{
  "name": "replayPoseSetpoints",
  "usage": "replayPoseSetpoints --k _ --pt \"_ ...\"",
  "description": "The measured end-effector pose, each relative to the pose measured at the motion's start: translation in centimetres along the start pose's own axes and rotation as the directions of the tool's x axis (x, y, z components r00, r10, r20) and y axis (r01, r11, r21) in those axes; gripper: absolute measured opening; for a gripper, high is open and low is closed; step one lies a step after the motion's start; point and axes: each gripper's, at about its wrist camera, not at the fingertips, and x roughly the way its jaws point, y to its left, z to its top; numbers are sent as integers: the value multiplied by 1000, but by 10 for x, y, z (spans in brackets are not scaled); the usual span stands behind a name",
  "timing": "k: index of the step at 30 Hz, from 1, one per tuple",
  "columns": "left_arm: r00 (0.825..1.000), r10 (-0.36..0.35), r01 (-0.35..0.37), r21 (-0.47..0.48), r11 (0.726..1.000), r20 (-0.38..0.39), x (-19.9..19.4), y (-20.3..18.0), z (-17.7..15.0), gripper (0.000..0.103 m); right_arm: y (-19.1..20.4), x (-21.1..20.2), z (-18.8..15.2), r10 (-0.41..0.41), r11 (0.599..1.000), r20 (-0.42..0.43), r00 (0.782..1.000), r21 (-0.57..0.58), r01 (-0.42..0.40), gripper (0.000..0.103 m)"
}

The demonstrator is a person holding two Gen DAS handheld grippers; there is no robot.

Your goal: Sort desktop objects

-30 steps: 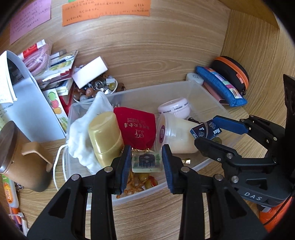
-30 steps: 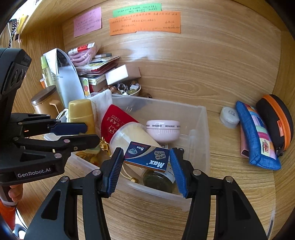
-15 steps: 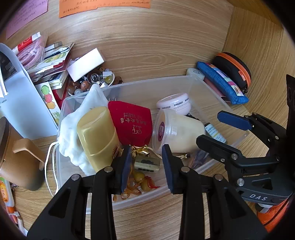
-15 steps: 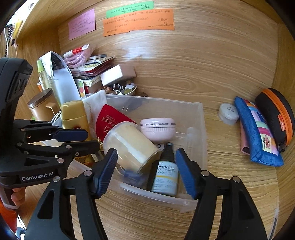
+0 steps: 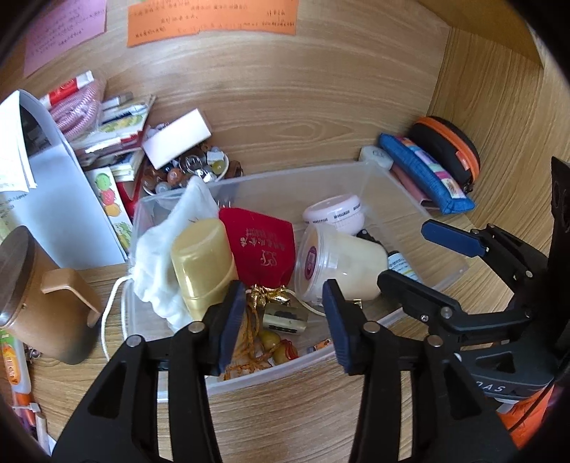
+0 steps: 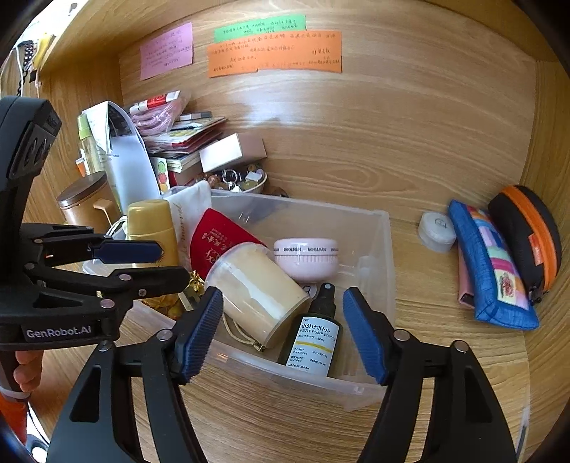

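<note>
The handwriting on the orange note (image 6: 274, 53) and pink note (image 6: 166, 50) is too small to read. The cream tub (image 6: 258, 290) hides the bin's (image 6: 386, 249) floor beneath it. The brown canister (image 5: 39, 297) is cut by the left-wrist view's edge. The trinkets in the small bowl (image 5: 185, 171) blur together.

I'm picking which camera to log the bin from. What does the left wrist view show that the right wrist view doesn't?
Only the left wrist view shows the gold-wrapped trinkets on the bin floor. Only the right wrist view shows the green note and the pump bottle's label. Both show the clear plastic bin, gold bottle, red pouch, pink jar, and both grippers, left and right, open.
</note>
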Motion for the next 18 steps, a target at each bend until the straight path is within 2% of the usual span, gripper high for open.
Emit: replayPoseSetpoints --k 4,6,9,14,16,18 --pt "997 43 -43 -2 999 63 -16 0 -1 67 3 -11 4 -19 1000 32 999 -6 19 80" --pt "993 65 -64 -13 998 96 -25 2 -2 80 3 -19 5 -35 999 56 998 -1 35 84" --pt "984 106 -103 -33 994 145 -39 6 -5 92 2 -30 7 -38 999 78 996 15 37 85" --pt "948 232 -224 -62 973 218 -59 13 -14 98 -1 -48 8 -26 997 109 994 73 18 93" --pt "936 263 -249 -90 964 235 -66 17 -21 99 -3 -56 6 -26 994 126 992 104 12 99" --pt "925 284 -263 -116 958 251 -73 19 -27 100 -3 -65 3 -46 990 145 988 137 26 102"
